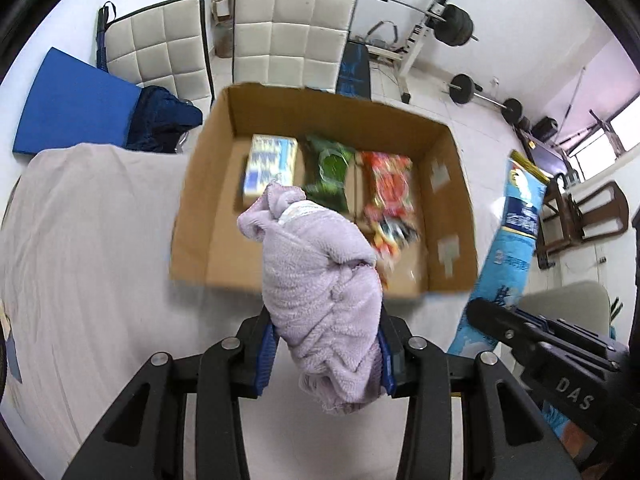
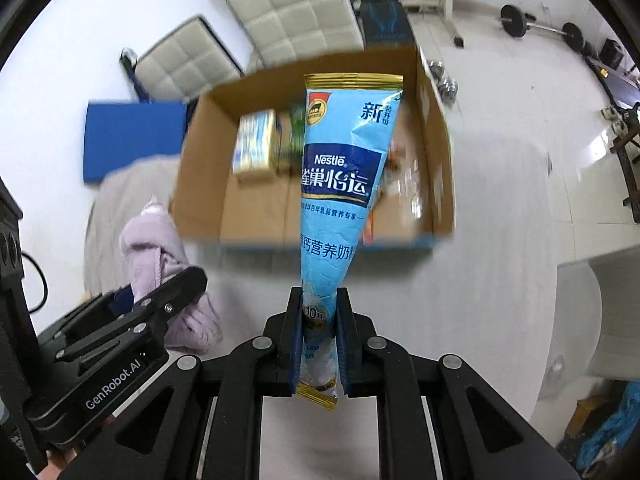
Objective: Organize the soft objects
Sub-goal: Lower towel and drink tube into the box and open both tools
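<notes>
Home gym setting: white tiled floor, weight bench point(image 1: 420, 36) and barbells along the far wall, two quilted white chairs point(image 1: 294, 36) beyond the work surface.

Item 1. Table covering, pale cloth point(image 1: 80, 240), left of and beneath the left gripper.

Item 2. Left gripper point(image 1: 326, 356): jaws clamped on a lilac towel point(image 1: 320, 280). Towel bunched, standing up from between the blue pads, its top overlapping the near edge of the box in the left wrist view.

Item 3. Cardboard box point(image 1: 448, 216), open-topped, ahead of both grippers. Contents, left to right: a blue-and-white packet point(image 1: 272, 164), a green packet point(image 1: 326, 172), a red-orange packet point(image 1: 390, 192). All blurred; print unreadable.

Item 4. Right gripper point(image 2: 318, 340): jaws pinched on the lower end of a light blue Nestlé pouch point(image 2: 340, 184). Pouch upright, gold-edged seal at top, held up in front of the box and covering part of its interior in the right wrist view. Right of the left gripper, apart from the towel.
</notes>
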Tool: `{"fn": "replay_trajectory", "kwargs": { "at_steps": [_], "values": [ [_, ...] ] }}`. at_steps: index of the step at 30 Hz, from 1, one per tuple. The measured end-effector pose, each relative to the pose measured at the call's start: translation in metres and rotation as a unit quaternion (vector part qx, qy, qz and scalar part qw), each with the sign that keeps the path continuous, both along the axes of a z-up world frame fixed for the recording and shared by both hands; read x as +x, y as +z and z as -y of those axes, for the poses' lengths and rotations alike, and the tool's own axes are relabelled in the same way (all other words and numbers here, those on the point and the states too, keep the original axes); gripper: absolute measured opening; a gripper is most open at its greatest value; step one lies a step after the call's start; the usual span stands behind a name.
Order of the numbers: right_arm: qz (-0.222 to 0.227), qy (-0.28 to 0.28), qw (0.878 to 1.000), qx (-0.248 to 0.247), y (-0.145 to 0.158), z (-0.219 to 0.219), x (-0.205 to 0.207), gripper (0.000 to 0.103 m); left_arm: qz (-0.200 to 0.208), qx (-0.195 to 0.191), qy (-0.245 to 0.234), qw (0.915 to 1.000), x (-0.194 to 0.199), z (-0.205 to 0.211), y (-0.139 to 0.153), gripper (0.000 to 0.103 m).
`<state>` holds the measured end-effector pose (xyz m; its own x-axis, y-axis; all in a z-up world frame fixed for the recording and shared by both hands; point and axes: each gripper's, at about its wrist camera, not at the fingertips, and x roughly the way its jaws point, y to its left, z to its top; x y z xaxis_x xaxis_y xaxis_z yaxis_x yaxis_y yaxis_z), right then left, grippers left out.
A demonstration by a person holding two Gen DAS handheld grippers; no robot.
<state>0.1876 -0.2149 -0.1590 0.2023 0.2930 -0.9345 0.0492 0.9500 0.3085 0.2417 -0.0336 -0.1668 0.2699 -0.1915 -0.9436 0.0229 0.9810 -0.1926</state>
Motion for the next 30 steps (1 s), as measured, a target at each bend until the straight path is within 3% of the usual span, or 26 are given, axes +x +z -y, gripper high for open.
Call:
{"fn": "replay_trajectory", "kwargs": {
  "at_steps": [5,12,17,26,28,30],
  "values": [
    [-0.002,-0.038,0.999,0.007,-0.010,-0.003,0.049,0.015,-0.046,-0.012,0.015,0.9987,0.051,-0.015,-0.034,0.038],
    [-0.051,-0.079,0.995,0.032,-0.069,-0.008,0.113,0.015,-0.115,-0.002,0.014,0.9933,0.099,-0.021,-0.095,0.038],
    [-0.076,-0.077,0.994,0.023,-0.107,-0.014,0.135,0.015,-0.144,0.011,0.007,0.9895,0.114,-0.021,-0.126,0.038],
    [-0.120,-0.062,0.990,0.037,-0.158,-0.026,0.149,0.018,-0.163,0.018,0.015,0.9863,0.117,-0.024,-0.145,0.045],
    [-0.125,-0.057,0.990,0.043,-0.163,-0.027,0.150,0.021,-0.168,0.019,0.016,0.9855,0.118,-0.023,-0.147,0.049],
    [-0.126,-0.056,0.990,0.041,-0.165,-0.026,0.150,0.039,-0.168,0.020,0.019,0.9853,0.117,-0.023,-0.148,0.051]
  ]
}}
